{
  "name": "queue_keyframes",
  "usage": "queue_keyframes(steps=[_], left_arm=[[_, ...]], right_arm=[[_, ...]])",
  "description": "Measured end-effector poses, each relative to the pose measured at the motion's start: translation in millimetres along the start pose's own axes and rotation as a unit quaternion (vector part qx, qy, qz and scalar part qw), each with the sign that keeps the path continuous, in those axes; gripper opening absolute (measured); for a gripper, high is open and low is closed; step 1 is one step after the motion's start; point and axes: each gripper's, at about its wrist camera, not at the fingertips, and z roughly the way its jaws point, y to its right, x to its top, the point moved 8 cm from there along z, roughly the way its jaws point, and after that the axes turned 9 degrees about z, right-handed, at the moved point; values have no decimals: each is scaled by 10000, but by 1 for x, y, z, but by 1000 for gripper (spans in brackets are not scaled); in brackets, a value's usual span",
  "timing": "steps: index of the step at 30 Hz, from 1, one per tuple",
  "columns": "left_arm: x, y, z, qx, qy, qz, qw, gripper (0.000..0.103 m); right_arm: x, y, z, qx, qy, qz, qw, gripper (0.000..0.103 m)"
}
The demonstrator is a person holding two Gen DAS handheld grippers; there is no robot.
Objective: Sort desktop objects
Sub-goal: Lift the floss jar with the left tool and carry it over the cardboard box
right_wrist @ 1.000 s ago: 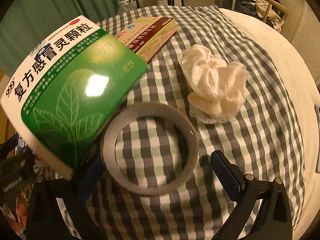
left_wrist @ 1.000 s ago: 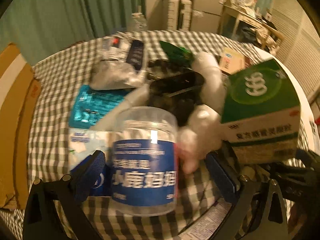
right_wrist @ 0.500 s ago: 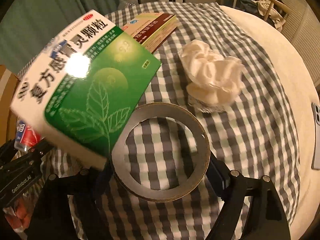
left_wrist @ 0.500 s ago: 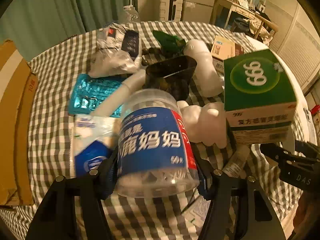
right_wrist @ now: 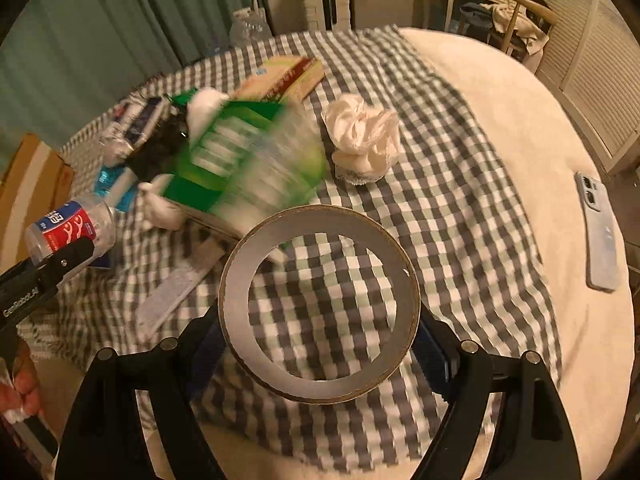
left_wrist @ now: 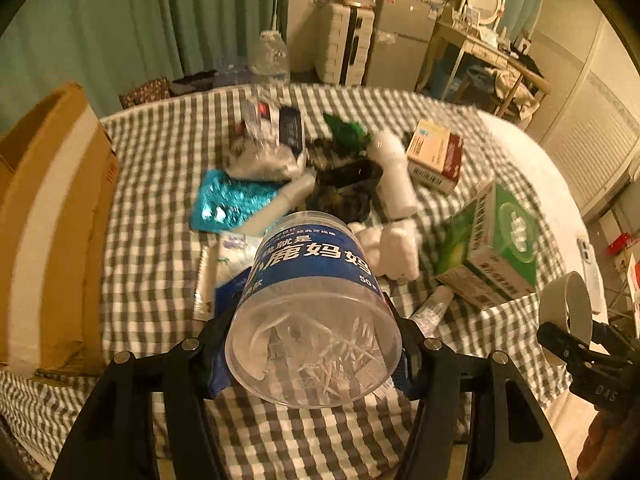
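Now both tongs loaded, lifted off the checkered table (right_wrist: 460, 184).
Left gripper (left_wrist: 314, 354) pinches clear blue-labelled plastic jar (left_wrist: 316, 300); right gripper (right_wrist: 320, 344) pinches grey tape ring (right_wrist: 319, 304).

"DAS" on right tool (left_wrist: 576, 344)

I count: one jar (left_wrist: 312, 316), one tape roll (right_wrist: 319, 304), two medicine boxes (left_wrist: 494, 248) (left_wrist: 436, 156), one phone (right_wrist: 601, 232).
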Motion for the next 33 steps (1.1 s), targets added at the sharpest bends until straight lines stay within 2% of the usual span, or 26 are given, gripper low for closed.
queue_keyframes(steps=[5,14,22,28,33], left_arm=[[8,-1,-37,113,292,88,9995,63],[14,-4,-98,-18,793,-14,9968,63],[23,-18,-143,28,1212,-130,9925,63],[27,-32,-172,67,1450,-147,9893,63],[29,-47,-188,31,1463,-230,9890,63]], right_arm=[[-1,-7,-30,6,214,-87,9997,82],[4,-34,-100,72,728,-303,9969,82],[3,-64,-147,145,1138,-539,9919,82],[3,-87,-173,215,1333,-716,9883,82],[3,-107,-188,265,1456,-866,9852,83]])
